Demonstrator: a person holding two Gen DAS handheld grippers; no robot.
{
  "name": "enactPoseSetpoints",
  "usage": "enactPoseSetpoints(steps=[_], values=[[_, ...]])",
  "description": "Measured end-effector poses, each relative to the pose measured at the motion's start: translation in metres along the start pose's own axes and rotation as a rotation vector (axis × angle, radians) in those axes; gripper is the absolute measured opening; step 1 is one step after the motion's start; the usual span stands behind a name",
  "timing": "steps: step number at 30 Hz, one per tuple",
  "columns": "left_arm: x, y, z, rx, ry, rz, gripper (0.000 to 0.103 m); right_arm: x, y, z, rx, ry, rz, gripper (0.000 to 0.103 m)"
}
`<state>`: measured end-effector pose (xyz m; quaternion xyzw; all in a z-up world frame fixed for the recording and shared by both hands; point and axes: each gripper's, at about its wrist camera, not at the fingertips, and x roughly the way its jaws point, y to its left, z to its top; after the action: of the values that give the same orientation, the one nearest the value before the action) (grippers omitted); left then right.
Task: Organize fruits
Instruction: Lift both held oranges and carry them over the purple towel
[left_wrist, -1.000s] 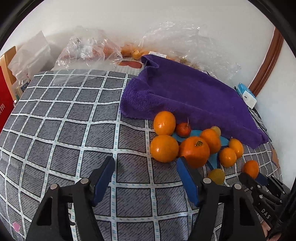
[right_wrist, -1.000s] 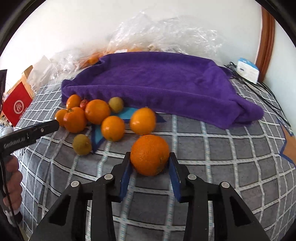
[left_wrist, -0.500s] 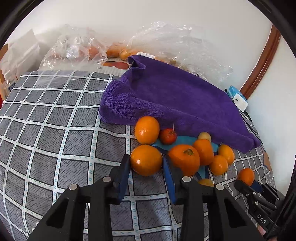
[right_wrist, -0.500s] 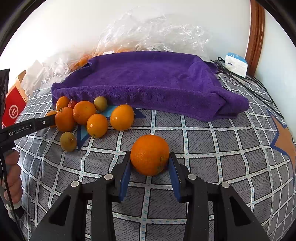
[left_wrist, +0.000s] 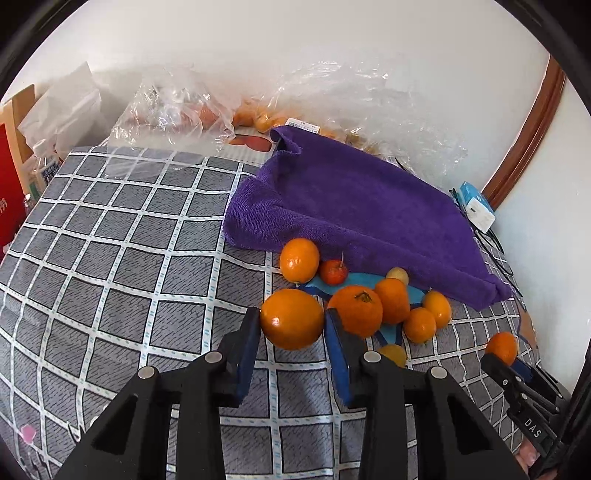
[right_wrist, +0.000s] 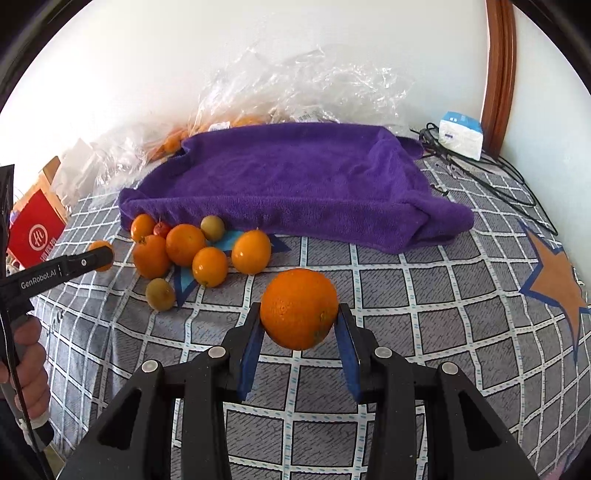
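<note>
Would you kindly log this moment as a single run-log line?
left gripper: shut on smooth orange | right gripper: shut on dimpled orange | fruit pile: beside purple towel

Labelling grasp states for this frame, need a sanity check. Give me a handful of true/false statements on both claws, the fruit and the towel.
1. The left claw is shut on a smooth round orange fruit. True.
2. The right claw is open with nothing in it. False: it is shut on a dimpled round orange.
3. The folded purple terry towel has fruit lying on top of it. False: its top is bare; the loose fruit pile lies on the grey checked cloth at its front edge.
4. A small red fruit with a stem sits in the pile. True.
5. Clear crumpled plastic bags lie behind the towel, by the wall. True.
</note>
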<state>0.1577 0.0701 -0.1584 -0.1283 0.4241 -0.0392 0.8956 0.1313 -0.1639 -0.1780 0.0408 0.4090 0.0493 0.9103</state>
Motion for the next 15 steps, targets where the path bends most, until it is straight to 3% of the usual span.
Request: enactPoseSetpoints(steps=[15], values=[[-0.031, -0.015, 0.024, 0.030, -0.052, -0.033, 0.033, -0.023, -0.002, 0.029, 0.011, -0.050, -0.012, 0.038]])
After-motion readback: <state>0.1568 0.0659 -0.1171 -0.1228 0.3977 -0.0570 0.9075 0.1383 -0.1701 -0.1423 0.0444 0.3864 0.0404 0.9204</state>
